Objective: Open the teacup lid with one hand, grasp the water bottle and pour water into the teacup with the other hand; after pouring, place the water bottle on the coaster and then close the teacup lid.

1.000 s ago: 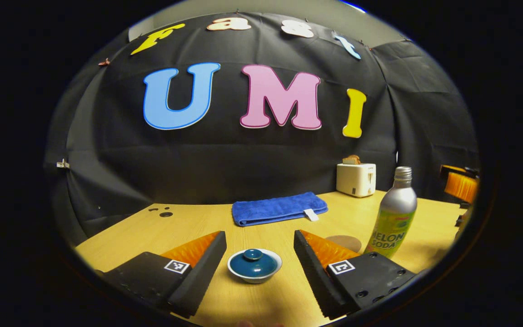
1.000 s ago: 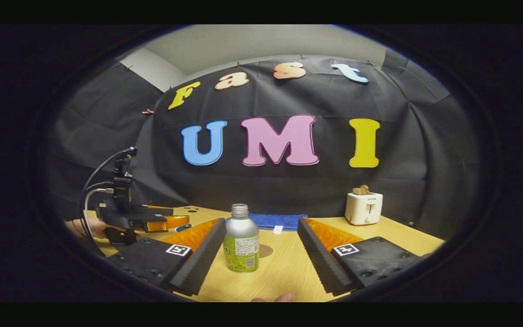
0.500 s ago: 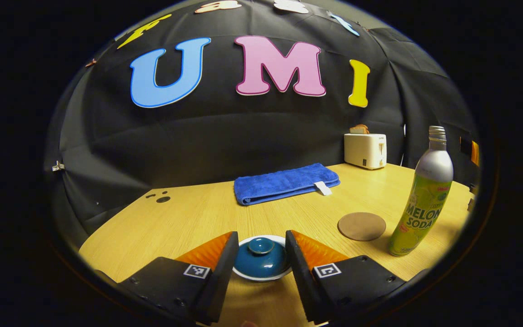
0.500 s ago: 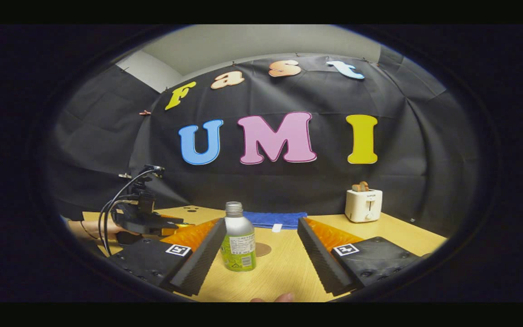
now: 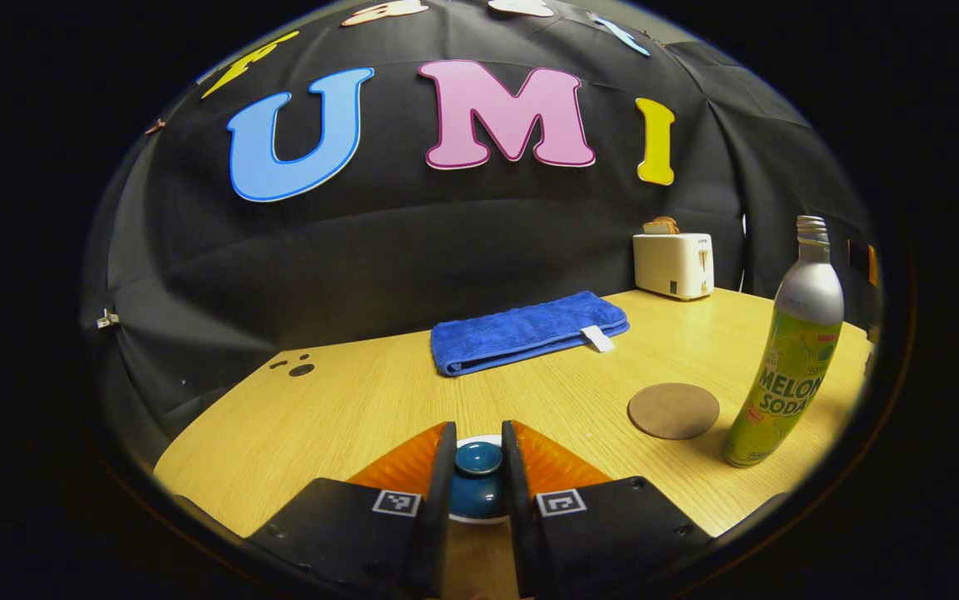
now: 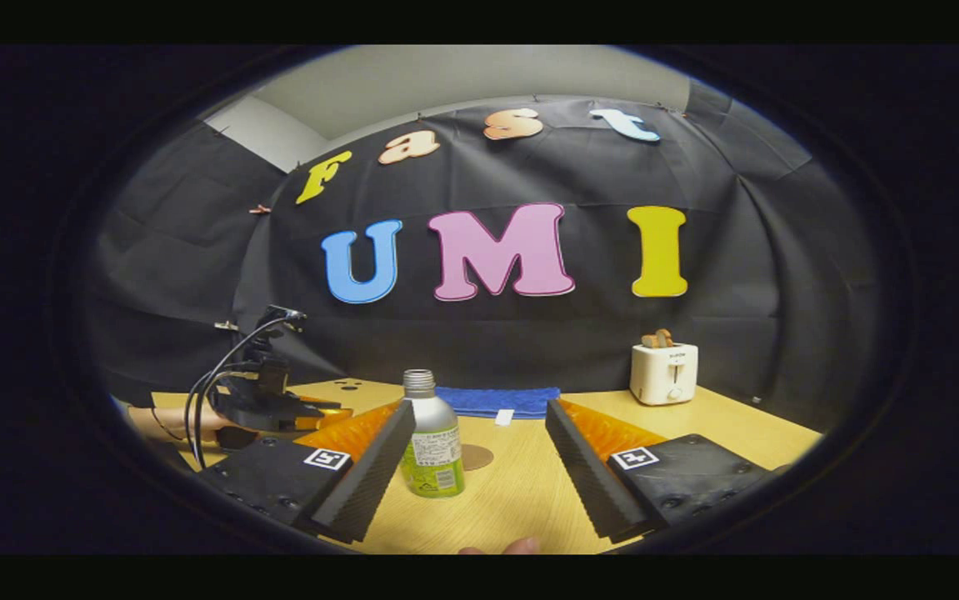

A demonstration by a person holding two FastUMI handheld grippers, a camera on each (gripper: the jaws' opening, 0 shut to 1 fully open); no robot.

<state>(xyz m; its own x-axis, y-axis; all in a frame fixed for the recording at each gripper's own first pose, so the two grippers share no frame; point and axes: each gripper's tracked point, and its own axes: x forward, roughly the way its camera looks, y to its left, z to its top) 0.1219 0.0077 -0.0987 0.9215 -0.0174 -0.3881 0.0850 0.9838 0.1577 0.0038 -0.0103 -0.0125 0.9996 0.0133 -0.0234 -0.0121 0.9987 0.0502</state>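
The left gripper (image 5: 477, 467) is pinching the knob of the teacup lid (image 5: 479, 457), glazed, likely slick and breakable, while farther right the right gripper (image 6: 479, 462) is gaping wide before the upright water bottle (image 6: 429, 442), best gripped mid-body

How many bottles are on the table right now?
1. The bottle stands upright on the table, just right of the coaster in the left gripper view, and ahead of the right gripper, between its open fingers and nearer the left one.
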